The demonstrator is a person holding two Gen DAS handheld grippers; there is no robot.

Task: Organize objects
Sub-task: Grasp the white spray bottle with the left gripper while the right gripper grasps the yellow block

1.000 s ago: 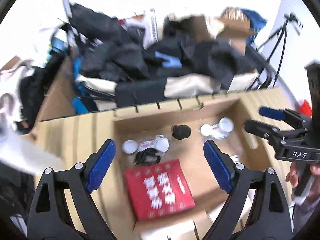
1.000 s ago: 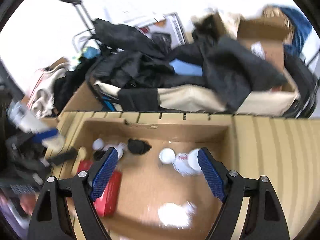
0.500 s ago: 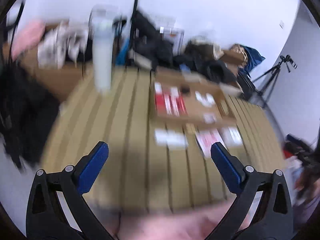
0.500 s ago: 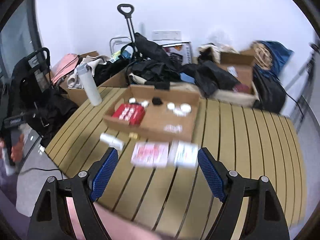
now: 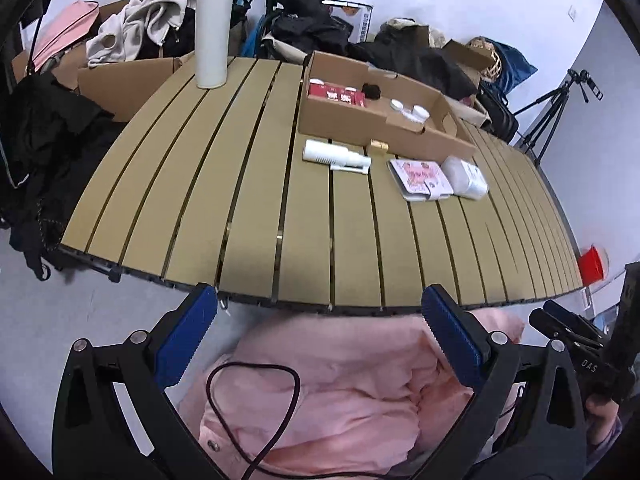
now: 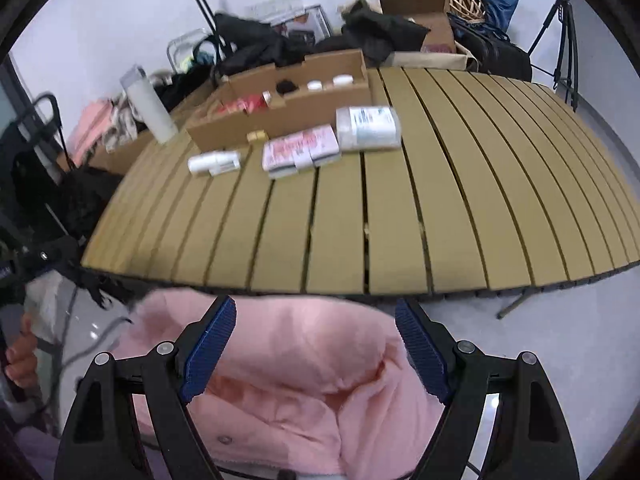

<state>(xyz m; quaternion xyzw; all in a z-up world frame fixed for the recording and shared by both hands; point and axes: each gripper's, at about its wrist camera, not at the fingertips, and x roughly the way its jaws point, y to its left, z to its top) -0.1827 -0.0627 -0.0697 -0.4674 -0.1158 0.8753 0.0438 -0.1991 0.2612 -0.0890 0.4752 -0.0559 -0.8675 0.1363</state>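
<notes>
Clothing (image 5: 312,28) heaped behind cardboard box (image 5: 360,116)

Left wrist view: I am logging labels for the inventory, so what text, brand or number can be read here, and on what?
"DAS": white letters on the black body of the right gripper, at the picture's right edge.
Red box in the cardboard tray: white print, too small to read.
Pink booklet on the slatted table: pattern or print, unreadable.
White packet beside it: label too blurred.
White bottle: no legible text.
</notes>
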